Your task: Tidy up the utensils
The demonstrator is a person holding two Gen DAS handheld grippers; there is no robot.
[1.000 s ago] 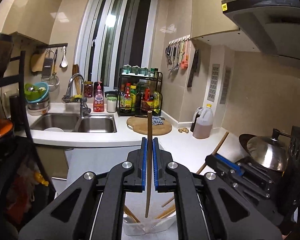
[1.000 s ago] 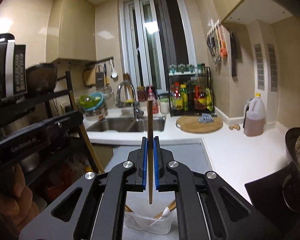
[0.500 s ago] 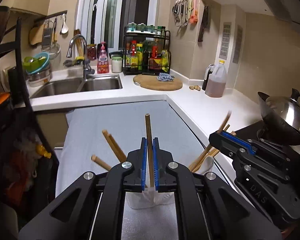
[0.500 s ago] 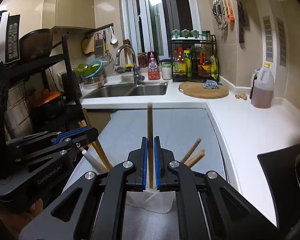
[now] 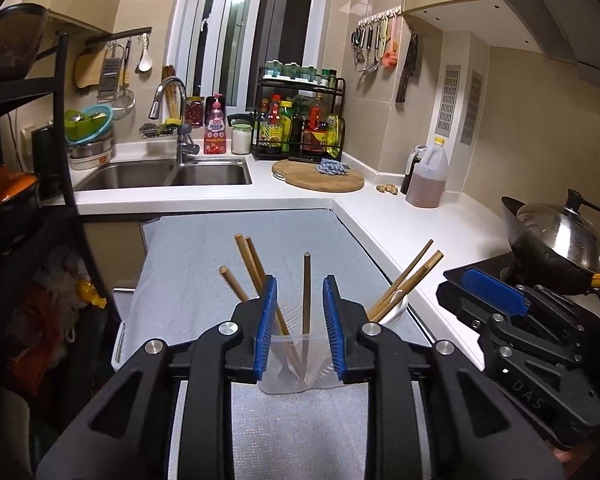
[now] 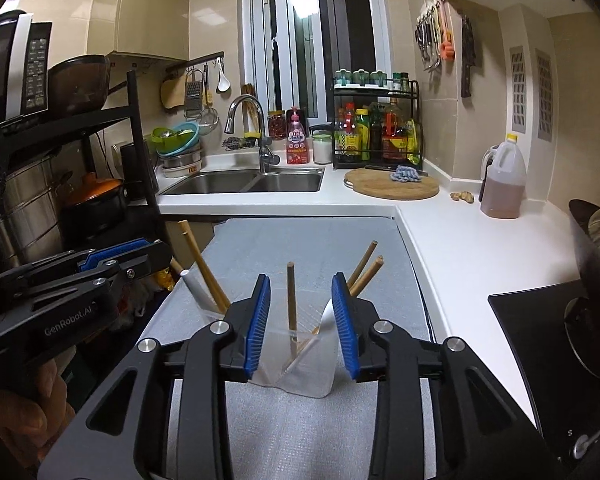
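Two clear plastic cups stand on a grey mat [image 5: 204,280]. In the left wrist view my left gripper [image 5: 298,316] is open just above the left cup [image 5: 292,364], which holds several wooden chopsticks; one chopstick [image 5: 307,292] stands upright between the blue pads, free of them. The right cup, with chopsticks [image 5: 408,276] and a white spoon, shows beside it. In the right wrist view my right gripper [image 6: 302,316] is open over the right cup [image 6: 296,364]; a chopstick [image 6: 291,300] stands loose in it with a white spoon [image 6: 312,340].
White counter [image 6: 472,256] runs right, with an oil jug [image 6: 502,184], round cutting board [image 6: 392,186] and sink [image 6: 252,180] behind. A wok [image 5: 560,240] on the stove stands right. A black shelf rack [image 6: 100,152] with pots stands left.
Both grippers came down over their cups, opened and let go of their chopsticks, which now stand in the cups.
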